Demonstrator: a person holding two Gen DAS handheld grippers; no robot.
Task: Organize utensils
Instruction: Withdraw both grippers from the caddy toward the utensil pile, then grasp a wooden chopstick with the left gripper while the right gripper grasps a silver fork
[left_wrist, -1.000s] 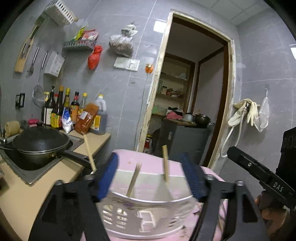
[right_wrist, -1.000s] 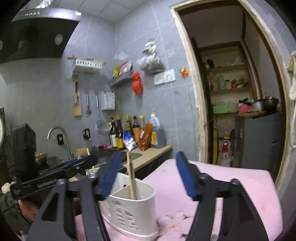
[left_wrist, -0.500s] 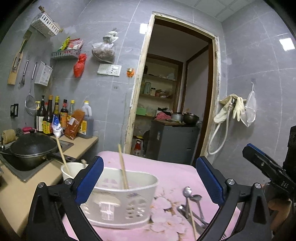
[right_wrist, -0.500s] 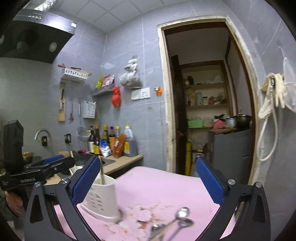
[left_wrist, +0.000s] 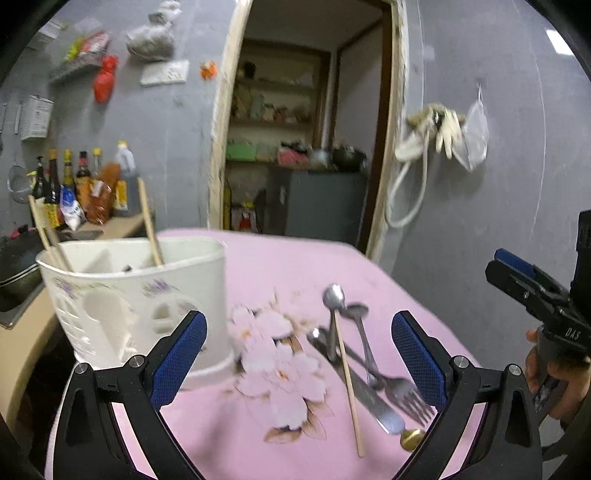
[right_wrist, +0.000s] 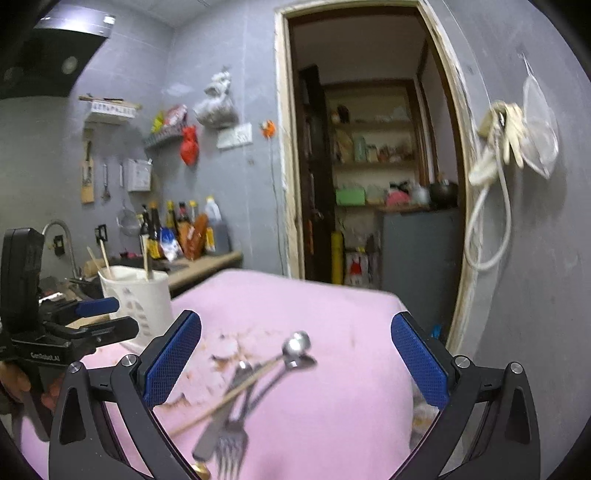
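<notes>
A small heap of utensils lies on the pink flowered cloth of the counter (left_wrist: 266, 258): a steel fork (left_wrist: 404, 395) with its tines toward the camera, a table knife (left_wrist: 364, 391) under it, two steel spoons (left_wrist: 334, 295) with their bowls pointing away, and one loose wooden chopstick (left_wrist: 349, 376) lying across the metal pieces. A rounded gold-coloured end (left_wrist: 412, 437) shows at the near edge of the heap; what it belongs to is unclear. The pieces overlap and cross one another. To the left of the heap, near it but not touching, stands a white plastic utensil holder (left_wrist: 147, 295) with cut-out slots, a faint purple print and inner dividers; wooden chopsticks (left_wrist: 149, 221) lean upright inside it. The left hand-held gripper (left_wrist: 297, 354) has its blue-padded jaws spread wide with nothing between them, framing the cloth between holder and heap. The right hand-held gripper (right_wrist: 295, 363) is also spread wide and empty, with the heap seen between its jaws. Behind, sauce bottles (left_wrist: 70, 184) stand along a grey tiled wall beside an open doorway (left_wrist: 306, 129).
</notes>
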